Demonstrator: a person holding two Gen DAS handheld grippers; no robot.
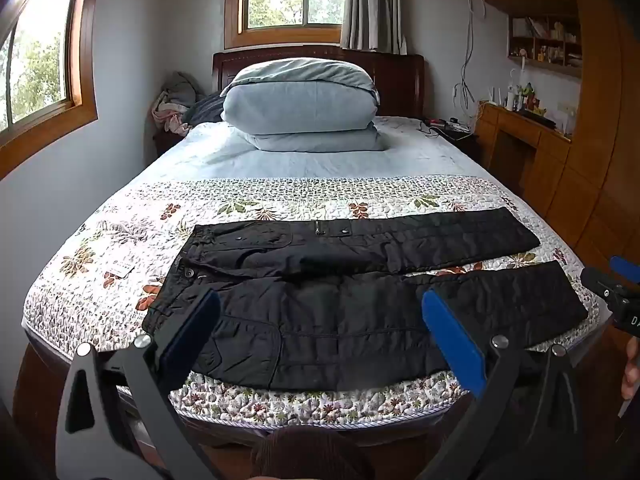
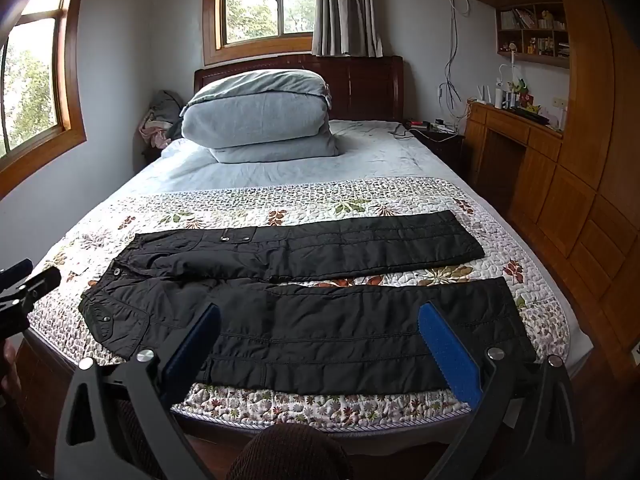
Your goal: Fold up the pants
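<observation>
Black pants [image 1: 340, 280] lie flat across the foot of the bed, waistband to the left, both legs spread apart and pointing right; they also show in the right wrist view [image 2: 312, 304]. My left gripper [image 1: 320, 304] is open and empty, held above the near leg close to the bed's front edge. My right gripper [image 2: 318, 316] is open and empty, held above the near leg further right. The right gripper shows at the right edge of the left wrist view [image 1: 616, 280], and the left gripper shows at the left edge of the right wrist view [image 2: 28, 284].
The bed has a floral quilt [image 1: 280, 208] under the pants. A folded grey duvet and pillow [image 1: 300, 104] sit near the dark headboard. Wooden cabinets and a desk [image 1: 532, 140] stand along the right. Clothes are piled at the back left [image 1: 176, 104].
</observation>
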